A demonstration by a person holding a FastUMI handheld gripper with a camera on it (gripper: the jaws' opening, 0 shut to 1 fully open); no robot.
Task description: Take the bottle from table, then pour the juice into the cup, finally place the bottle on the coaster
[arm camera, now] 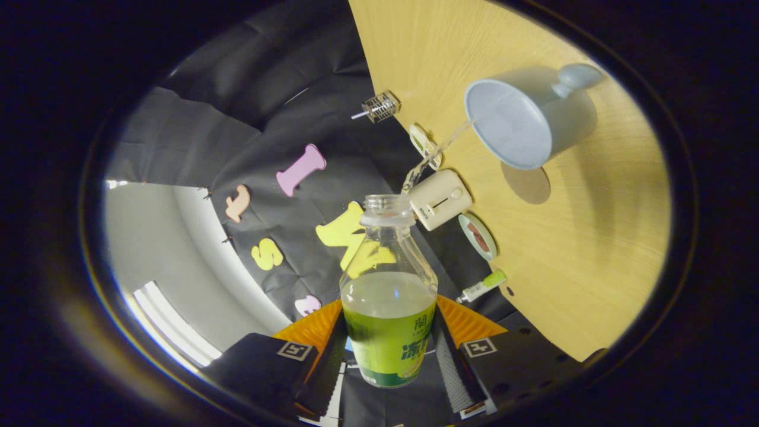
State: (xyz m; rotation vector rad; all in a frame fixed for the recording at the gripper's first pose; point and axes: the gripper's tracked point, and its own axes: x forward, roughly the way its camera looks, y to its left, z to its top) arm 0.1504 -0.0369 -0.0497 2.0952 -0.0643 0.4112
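Note:
My gripper (388, 347) is shut on a clear uncapped bottle (386, 284) with a green label, held tipped over so the whole scene appears rotated. Pale juice fills the lower part of the bottle. A thin stream of juice (436, 155) runs from the bottle's mouth into a light blue cup (522, 121) with a handle, standing on the wooden table (581, 249) beyond the fingers. A small brown round coaster (529, 184) lies on the table right beside the cup.
Along the table's back edge sit a small wire cage object (379, 107), a cream box-shaped device (440, 198), two round lidded tins (477, 236), and a small tube with a green cap (483, 286).

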